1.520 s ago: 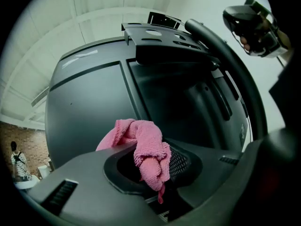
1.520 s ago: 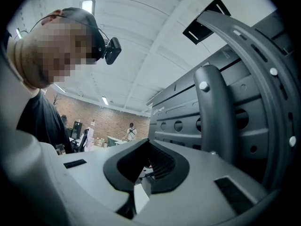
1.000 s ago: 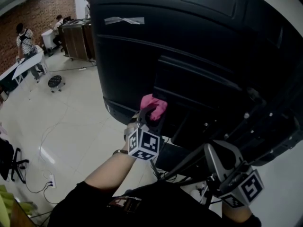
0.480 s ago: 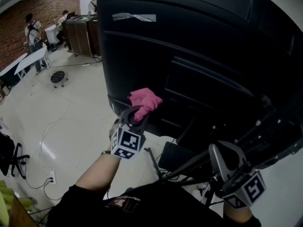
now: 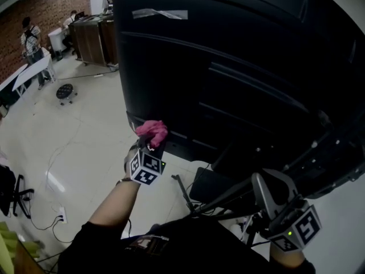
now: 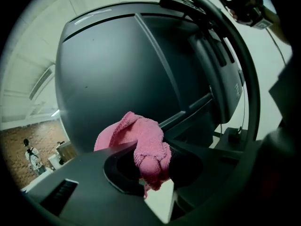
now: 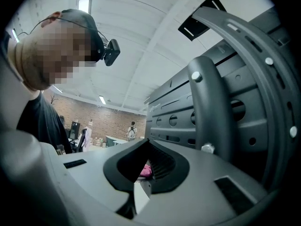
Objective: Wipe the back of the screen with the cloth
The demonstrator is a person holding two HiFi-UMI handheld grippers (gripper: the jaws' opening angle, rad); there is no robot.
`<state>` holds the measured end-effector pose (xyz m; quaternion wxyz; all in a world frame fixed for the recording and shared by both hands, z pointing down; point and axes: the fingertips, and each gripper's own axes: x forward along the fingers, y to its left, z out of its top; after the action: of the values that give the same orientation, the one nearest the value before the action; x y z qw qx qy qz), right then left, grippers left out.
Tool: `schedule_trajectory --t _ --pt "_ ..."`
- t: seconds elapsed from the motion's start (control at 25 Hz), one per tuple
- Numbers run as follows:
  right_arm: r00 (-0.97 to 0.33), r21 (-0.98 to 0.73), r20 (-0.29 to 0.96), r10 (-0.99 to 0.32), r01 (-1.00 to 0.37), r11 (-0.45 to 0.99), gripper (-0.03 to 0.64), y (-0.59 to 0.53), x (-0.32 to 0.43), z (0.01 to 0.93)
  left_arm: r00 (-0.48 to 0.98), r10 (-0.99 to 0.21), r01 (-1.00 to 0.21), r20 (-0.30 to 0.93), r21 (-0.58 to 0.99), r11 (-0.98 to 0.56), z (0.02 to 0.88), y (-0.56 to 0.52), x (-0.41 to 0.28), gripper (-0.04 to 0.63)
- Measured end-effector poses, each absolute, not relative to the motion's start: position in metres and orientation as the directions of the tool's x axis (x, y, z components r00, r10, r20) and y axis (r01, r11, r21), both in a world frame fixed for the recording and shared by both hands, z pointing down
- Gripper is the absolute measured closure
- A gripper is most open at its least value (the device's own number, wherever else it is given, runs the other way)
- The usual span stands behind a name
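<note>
Cloth (image 5: 151, 131) was pink and bunched up, and the left gripper (image 5: 151, 144) had its jaws squeezed tight on it. It sat right at the low left edge of the big black back of the screen (image 5: 228, 67). The right gripper (image 5: 263, 188) hung low on the other side, near the dark stand (image 5: 331, 153). Its jaws were only a little way apart, with nothing between them. Far off, people (image 5: 27, 36) stood near a brick wall (image 5: 40, 10)

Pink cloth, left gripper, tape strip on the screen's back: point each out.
pink cloth (image 6: 141, 142), left gripper view, middle of the bunched fabric.
left gripper (image 5: 150, 145), head view, between its fingers, shut on the pink cloth.
tape strip (image 5: 159, 14), head view, middle of the strip.
</note>
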<state>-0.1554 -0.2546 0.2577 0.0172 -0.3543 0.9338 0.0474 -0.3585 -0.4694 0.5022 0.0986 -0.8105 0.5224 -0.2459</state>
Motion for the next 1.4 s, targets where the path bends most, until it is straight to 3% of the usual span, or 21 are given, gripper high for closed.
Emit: schedule_trajectory --t 0.2,0.48,0.56,0.72,0.84,1.0,1.2,1.4 --pt "-0.729 0.066 -0.083 -0.680 -0.685 0.726 0.617 -0.246 -0.124 0.258 0.461 -0.832 -0.699 0.310 -0.451 -0.555 0.503 -0.441 -0.259 0.503" --pt "-0.698 0.049 -0.134 -0.704 -0.714 0.698 0.617 -0.230 -0.075 0.257 0.565 -0.740 -0.581 0.365 -0.462 -0.671 0.515 -0.415 -0.168 0.503" --pt "-0.693 0.049 -0.145 -0.706 -0.718 0.694 0.617 -0.221 -0.055 0.257 0.549 -0.757 -0.605 0.355 -0.457 -0.653 0.508 -0.410 -0.169 0.503" --pt "-0.687 0.051 -0.189 -0.702 -0.721 0.691 0.617 -0.193 0.008 0.246 0.465 -0.847 -0.721 0.256 -0.446 -0.531 0.449 -0.381 -0.193 0.503" --pt "-0.673 0.078 -0.209 -0.710 -0.735 0.674 0.617 -0.175 0.060 0.232 0.455 -0.877 -0.762 0.156 -0.441 -0.474 0.394 -0.344 -0.169 0.503" --pt "-0.599 0.118 -0.234 -0.766 -0.799 0.589 0.617 -0.170 0.104 0.214 0.537 -0.843 -0.740 0.040 -0.457 -0.494 0.335 -0.310 -0.134 0.503" --pt "-0.492 0.168 -0.249 -0.834 -0.870 0.463 0.617 -0.180 0.101 0.197 0.669 -0.740 -0.657 -0.074 -0.525 -0.541 0.279 -0.297 -0.136 0.503" --pt "-0.492 0.237 -0.278 -0.825 -0.868 0.437 0.617 -0.161 0.140 0.165 0.659 -0.733 -0.638 -0.171 -0.644 -0.423 0.216 -0.260 -0.107 0.503"
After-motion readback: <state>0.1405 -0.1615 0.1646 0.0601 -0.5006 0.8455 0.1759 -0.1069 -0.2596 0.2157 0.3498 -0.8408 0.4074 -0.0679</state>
